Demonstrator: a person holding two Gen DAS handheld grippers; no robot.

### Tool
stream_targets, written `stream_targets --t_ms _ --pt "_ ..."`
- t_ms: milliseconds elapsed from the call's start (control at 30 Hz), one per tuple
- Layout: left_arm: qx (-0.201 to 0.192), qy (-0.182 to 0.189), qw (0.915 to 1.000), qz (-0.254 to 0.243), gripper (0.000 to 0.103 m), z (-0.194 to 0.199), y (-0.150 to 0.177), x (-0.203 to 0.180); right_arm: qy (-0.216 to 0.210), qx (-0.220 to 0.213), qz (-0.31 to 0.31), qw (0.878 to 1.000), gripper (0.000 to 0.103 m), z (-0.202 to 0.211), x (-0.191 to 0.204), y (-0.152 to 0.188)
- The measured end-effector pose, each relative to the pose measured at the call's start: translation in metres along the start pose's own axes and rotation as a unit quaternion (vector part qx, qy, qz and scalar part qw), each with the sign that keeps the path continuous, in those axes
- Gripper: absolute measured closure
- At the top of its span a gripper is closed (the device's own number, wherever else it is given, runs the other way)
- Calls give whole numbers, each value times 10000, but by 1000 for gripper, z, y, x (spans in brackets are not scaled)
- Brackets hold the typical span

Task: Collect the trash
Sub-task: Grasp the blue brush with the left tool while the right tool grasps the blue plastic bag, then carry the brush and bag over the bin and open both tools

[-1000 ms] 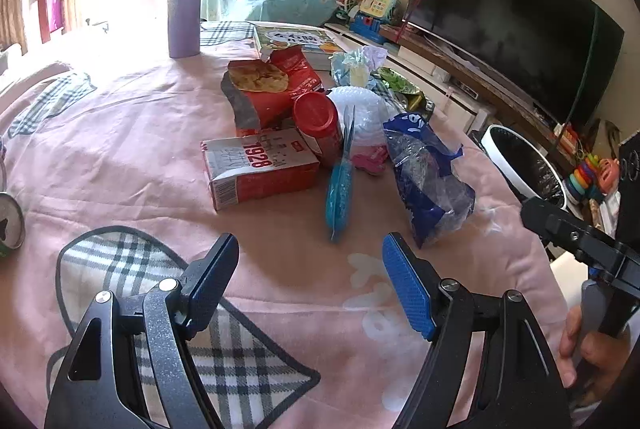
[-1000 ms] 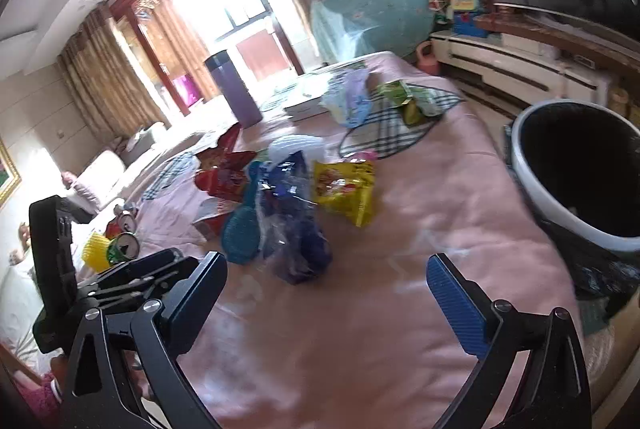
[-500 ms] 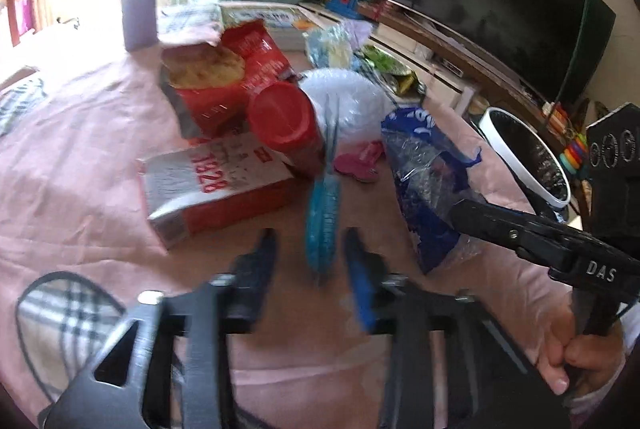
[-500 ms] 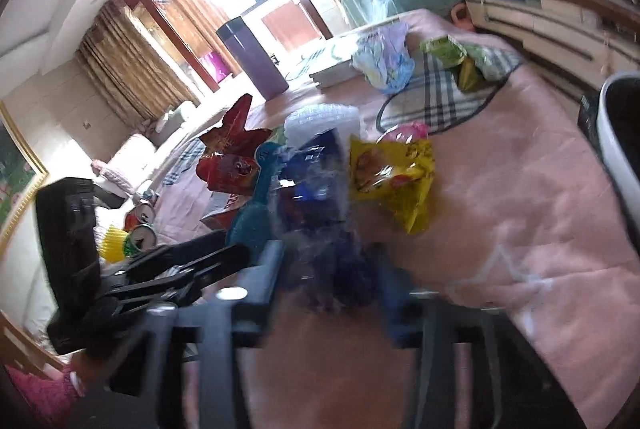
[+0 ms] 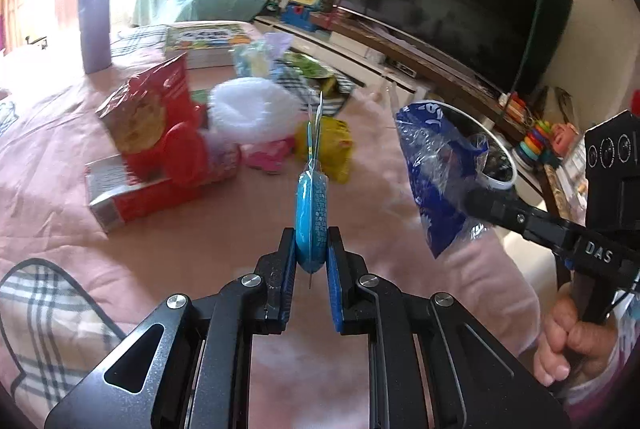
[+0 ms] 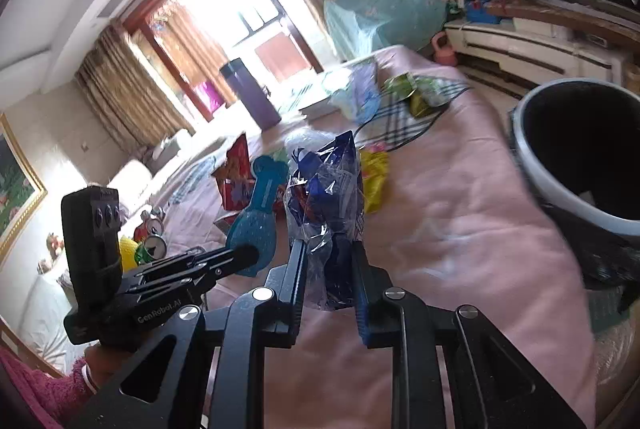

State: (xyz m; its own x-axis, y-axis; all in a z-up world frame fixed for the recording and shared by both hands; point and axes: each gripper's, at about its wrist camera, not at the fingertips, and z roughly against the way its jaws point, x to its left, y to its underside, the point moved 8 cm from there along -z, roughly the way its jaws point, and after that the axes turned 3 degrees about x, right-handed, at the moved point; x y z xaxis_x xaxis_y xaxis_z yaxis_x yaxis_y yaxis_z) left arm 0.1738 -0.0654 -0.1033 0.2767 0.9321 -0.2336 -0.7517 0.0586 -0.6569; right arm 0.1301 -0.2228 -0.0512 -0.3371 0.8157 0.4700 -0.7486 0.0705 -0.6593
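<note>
My left gripper (image 5: 311, 253) is shut on a teal snack packet (image 5: 311, 213) and holds it edge-on above the pink tablecloth (image 5: 208, 241); the packet also shows in the right wrist view (image 6: 256, 225). My right gripper (image 6: 329, 269) is shut on a crumpled blue and clear plastic bag (image 6: 328, 197), lifted off the table; the bag also shows in the left wrist view (image 5: 436, 173). A black bin with a white rim (image 6: 580, 165) stands at the table's right edge.
On the table lie a red box (image 5: 124, 201), a red snack bag (image 5: 148, 113), a red canister (image 5: 184, 157), a white plastic bag (image 5: 252, 109), a yellow packet (image 5: 332, 145), a purple flask (image 5: 95, 21) and a book (image 5: 204, 39). A TV (image 5: 452, 1) stands behind.
Both grippers moved forward and shut, the left on the teal packet, the right on the blue bag. Both items are now lifted off the tablecloth.
</note>
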Motion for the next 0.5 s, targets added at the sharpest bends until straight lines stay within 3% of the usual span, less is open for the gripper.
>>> stream_targets --t_ms 500 --pt "121 418 9970 -647 90 -21 -14 -85 971 -582 -553 9920 82 64 -86 -7"
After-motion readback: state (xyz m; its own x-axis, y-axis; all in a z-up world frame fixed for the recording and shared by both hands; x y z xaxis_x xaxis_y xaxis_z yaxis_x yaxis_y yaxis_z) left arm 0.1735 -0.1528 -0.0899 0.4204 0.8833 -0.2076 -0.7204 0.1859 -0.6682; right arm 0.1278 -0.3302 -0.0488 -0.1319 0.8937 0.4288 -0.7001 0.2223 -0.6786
